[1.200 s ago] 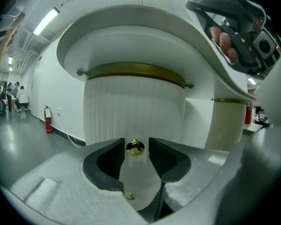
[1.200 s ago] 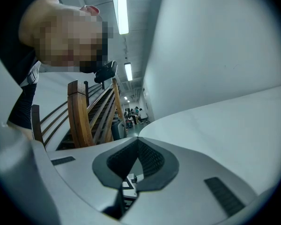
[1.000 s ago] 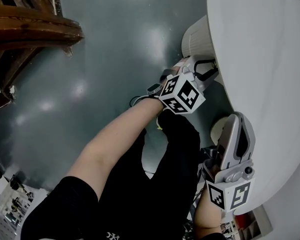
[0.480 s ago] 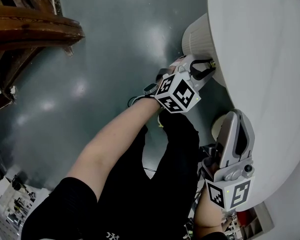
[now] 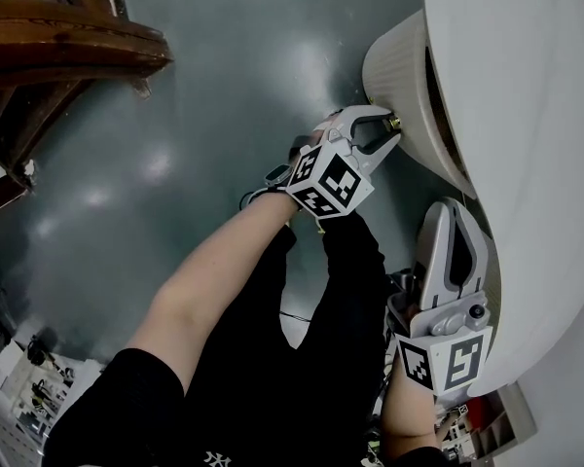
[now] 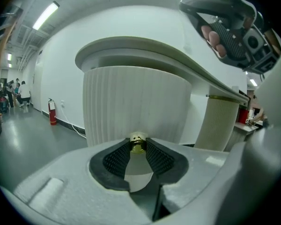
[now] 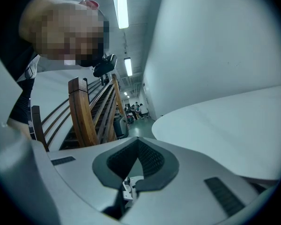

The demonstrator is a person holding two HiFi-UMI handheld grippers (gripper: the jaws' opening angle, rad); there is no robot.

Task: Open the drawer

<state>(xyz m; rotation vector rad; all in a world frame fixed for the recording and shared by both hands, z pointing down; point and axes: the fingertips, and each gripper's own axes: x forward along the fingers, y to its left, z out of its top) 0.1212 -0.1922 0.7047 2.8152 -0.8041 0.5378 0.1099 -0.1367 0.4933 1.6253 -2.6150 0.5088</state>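
A curved, ribbed white drawer front [image 5: 399, 66] [image 6: 136, 102] stands out from under the round white table top [image 5: 535, 115], with a dark gap showing behind it. Its small brass knob [image 5: 395, 122] [image 6: 138, 143] sits between the black pads of my left gripper [image 5: 387, 127] [image 6: 138, 146], which is shut on it. My right gripper [image 5: 455, 210] [image 7: 137, 142] lies lower down along the table's rim. Its jaws meet at the tips with nothing between them.
The person's dark-clothed legs [image 5: 302, 358] are below the grippers on a grey-green floor [image 5: 204, 115]. A wooden staircase [image 5: 68, 47] [image 7: 84, 111] rises at the left. A second ribbed white column [image 6: 220, 121] stands under the table to the right. A red fire extinguisher [image 6: 52, 111] stands by the far wall.
My left gripper has moved away from the table with the knob in it, and the drawer front has slid out, baring a dark gap. The right gripper has shifted slightly along the rim.
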